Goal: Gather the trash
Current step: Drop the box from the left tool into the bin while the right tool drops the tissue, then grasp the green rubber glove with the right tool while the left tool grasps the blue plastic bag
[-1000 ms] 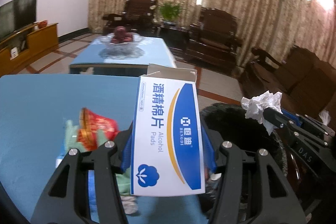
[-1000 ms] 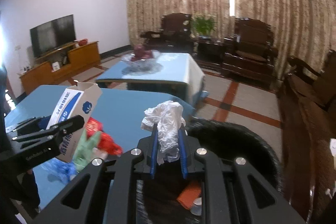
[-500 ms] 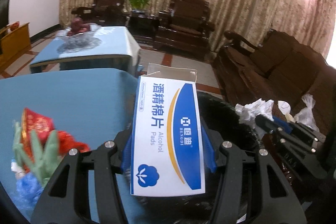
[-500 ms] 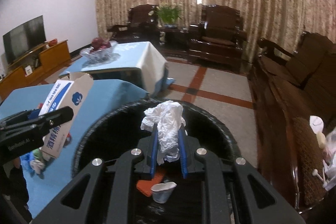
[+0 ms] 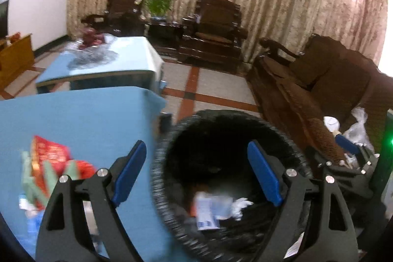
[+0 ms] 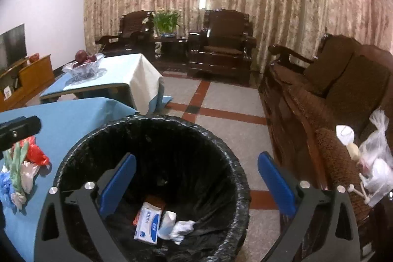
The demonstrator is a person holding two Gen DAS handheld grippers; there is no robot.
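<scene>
A black-lined trash bin [image 6: 157, 124] stands beside the blue table [image 6: 73, 119]. Inside lie the white-and-blue alcohol pads box [image 6: 147, 222], a crumpled white tissue [image 6: 183, 228], a small cup and an orange scrap. My right gripper [image 6: 196, 183] is open and empty above the bin. My left gripper [image 5: 197, 173] is open and empty over the bin [image 5: 221, 117], where the box [image 5: 205, 211] and tissue [image 5: 239, 206] lie. Red, green and blue wrappers [image 6: 22, 163] remain on the table, also in the left wrist view [image 5: 49, 163].
A low table with a glass fruit bowl [image 6: 84, 68] stands behind. A brown wooden sofa [image 6: 343, 95] runs along the right, with plastic bags [image 6: 375, 163] on its near end. Armchairs and a plant sit by the curtains. Tiled floor lies between.
Both grippers opened over the bin. The alcohol pads box left my left gripper and the tissue left my right one; both now lie in the bin.
</scene>
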